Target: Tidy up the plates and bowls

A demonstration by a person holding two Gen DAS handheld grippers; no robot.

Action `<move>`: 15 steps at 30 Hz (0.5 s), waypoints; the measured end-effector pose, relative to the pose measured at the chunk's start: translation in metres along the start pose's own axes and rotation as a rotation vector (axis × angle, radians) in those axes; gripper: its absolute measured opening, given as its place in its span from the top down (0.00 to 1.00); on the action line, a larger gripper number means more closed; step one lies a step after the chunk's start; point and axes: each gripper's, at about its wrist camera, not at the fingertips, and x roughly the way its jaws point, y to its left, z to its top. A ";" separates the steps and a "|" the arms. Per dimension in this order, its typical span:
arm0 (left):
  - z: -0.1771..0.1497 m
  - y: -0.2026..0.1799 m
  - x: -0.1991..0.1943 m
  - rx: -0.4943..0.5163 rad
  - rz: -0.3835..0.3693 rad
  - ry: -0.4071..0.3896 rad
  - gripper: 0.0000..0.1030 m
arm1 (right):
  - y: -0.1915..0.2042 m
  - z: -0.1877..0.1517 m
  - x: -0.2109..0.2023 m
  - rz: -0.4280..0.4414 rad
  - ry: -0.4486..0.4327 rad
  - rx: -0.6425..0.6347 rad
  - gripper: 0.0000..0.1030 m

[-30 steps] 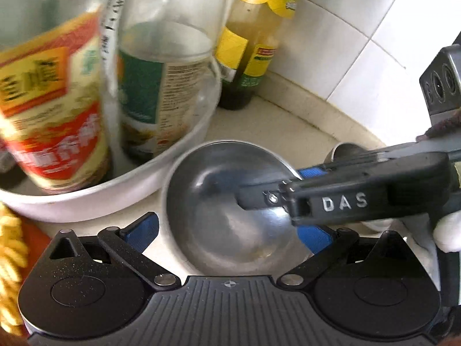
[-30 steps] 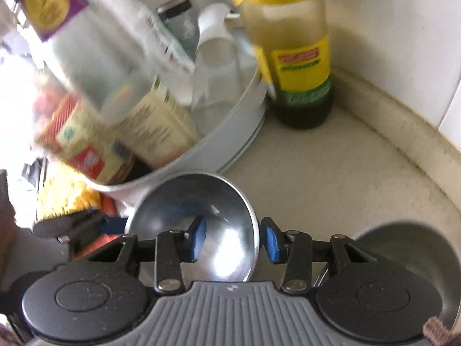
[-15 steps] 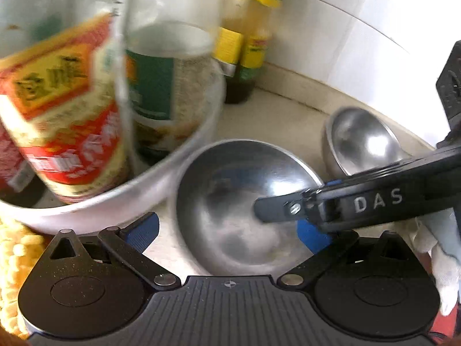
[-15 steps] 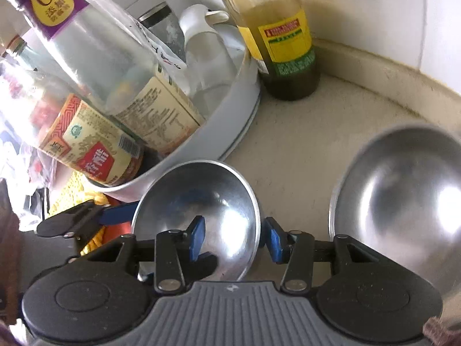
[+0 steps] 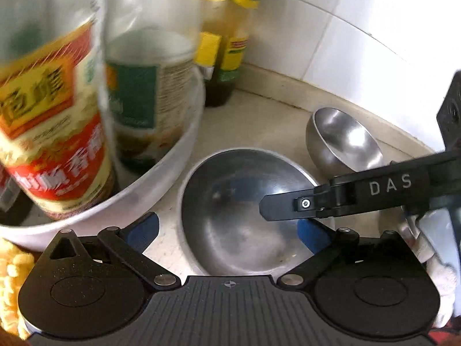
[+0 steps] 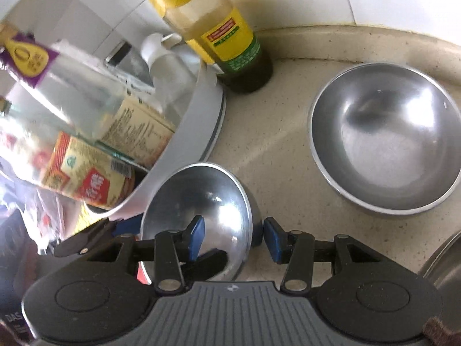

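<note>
Nothing stacked yet: right tongs (image 6: 234, 238) narrow, straddling small steel bowl's (image 6: 198, 199) rim; left tongs (image 5: 227, 227) wide; larger steel bowl (image 6: 386, 141) apart near table's back edge.

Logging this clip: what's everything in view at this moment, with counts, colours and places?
steel bowls: two, silver; near bowl beside the basin, far bowl apart on the counter
metal rim: one, silver, lower right edge; cannot tell what it is
basin: one, white, holds several labelled bottles
oil bottle: one, yellow label, on the counter by the wall
counter: beige, speckled
wall tiles: white
left hand-held gripper: black, blue pads, open around the near bowl
right hand-held gripper: same, open, straddling the near bowl's rim
</note>
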 end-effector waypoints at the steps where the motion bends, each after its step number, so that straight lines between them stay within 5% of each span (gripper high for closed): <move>1: 0.000 0.003 0.002 -0.011 0.000 0.006 0.00 | 0.001 0.002 0.003 0.003 0.000 0.014 0.58; 8: -0.001 -0.009 0.010 0.020 -0.070 0.042 0.05 | -0.002 -0.008 0.016 0.008 -0.010 0.073 0.70; 15: -0.012 -0.051 0.000 0.146 -0.166 0.069 0.03 | -0.021 -0.043 -0.028 -0.003 -0.037 0.171 0.70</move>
